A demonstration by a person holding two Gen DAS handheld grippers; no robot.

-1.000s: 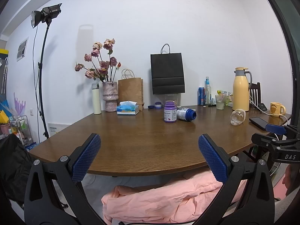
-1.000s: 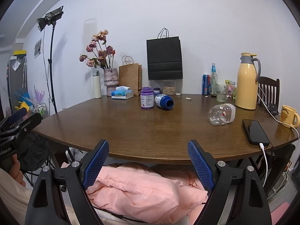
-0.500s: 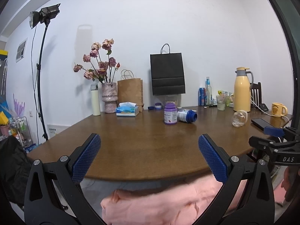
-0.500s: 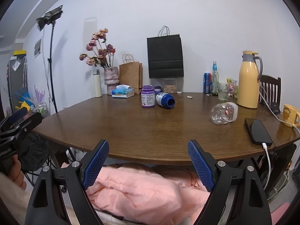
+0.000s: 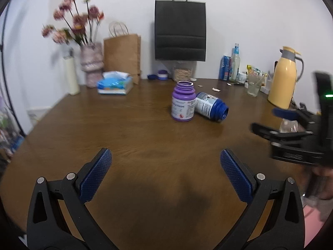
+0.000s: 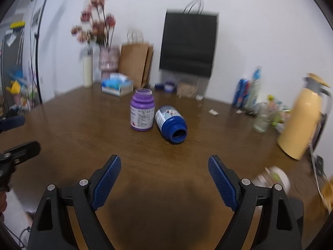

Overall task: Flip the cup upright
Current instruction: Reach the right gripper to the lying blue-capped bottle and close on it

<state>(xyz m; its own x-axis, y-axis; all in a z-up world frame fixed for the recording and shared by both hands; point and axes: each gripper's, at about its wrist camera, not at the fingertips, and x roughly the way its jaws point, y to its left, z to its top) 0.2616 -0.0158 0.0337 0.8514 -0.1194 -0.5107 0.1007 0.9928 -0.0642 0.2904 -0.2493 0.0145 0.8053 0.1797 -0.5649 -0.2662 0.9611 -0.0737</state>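
We hold left gripper (image 5: pixel 166 166) and right gripper (image 6: pixel 164 173) spread apart, empty. The toppled clear glass cup (image 6: pixel 274 178) lies lower right, beside our right finger; a careless sweep might roll it off the brown wooden table (image 6: pixel 83 129).

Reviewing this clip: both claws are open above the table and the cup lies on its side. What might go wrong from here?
1. The clear cup lies off to the right of the right claw, outside its open fingers; a sideways nudge may roll it away.
2. The cup is transparent and the view is motion-blurred, so the grasp may be misjudged.
3. The blue bottle, also on its side, lies straight ahead and might be grabbed instead.
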